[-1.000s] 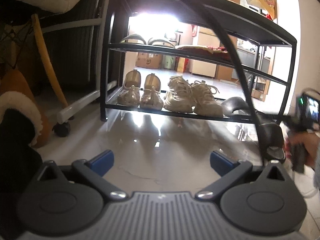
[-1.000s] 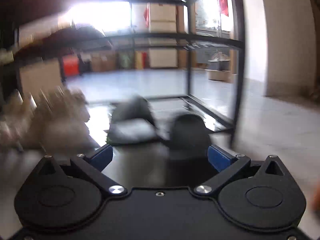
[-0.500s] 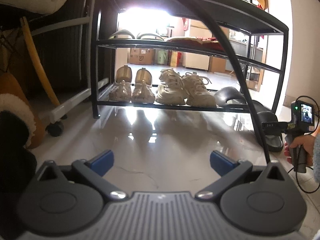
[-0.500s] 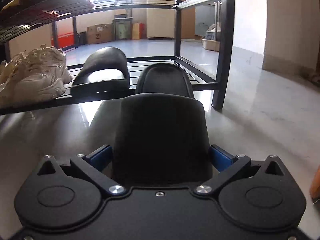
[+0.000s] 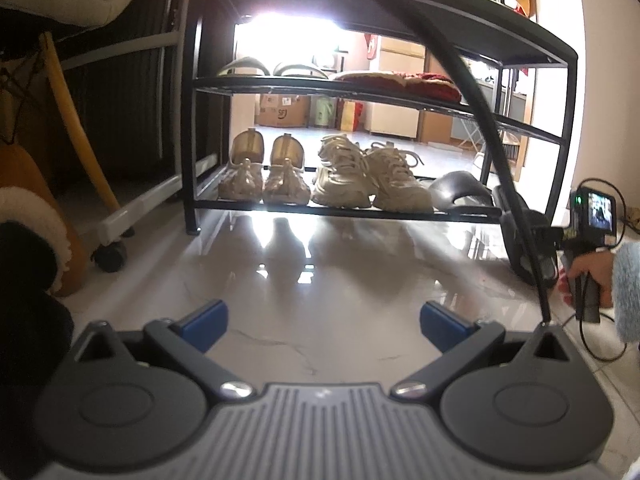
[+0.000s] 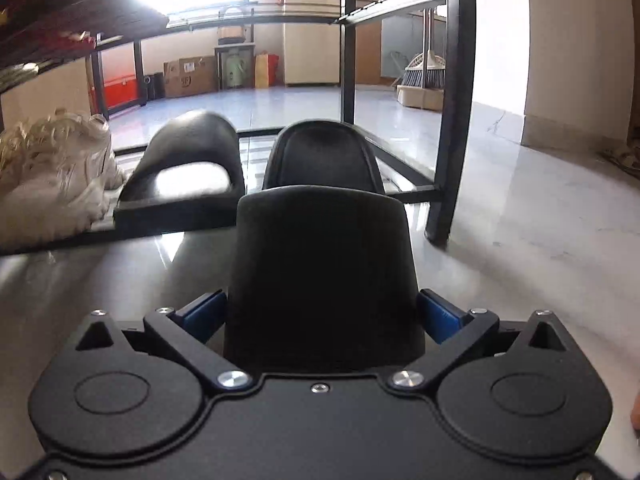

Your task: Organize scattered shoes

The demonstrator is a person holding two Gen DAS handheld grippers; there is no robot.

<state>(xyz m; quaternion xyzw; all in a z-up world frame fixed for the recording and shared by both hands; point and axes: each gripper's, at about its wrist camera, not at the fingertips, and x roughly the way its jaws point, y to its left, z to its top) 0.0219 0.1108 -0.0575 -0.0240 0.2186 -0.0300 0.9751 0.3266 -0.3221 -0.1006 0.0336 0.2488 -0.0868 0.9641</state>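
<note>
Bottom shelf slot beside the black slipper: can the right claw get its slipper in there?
Probably yes. The right claw grips a black slipper aimed at the bare shelf space right of the shelved slipper; nothing blocks it.

Black slide and its black mate — cream sneakers, beige-gold shoes, rack black. Gripper pads blue — floor white, grey-veined marble.

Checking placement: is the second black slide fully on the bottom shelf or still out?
Still out. The black slide sits between the right gripper fingers with its heel over the floor; only its toe reaches the bottom shelf.
</note>
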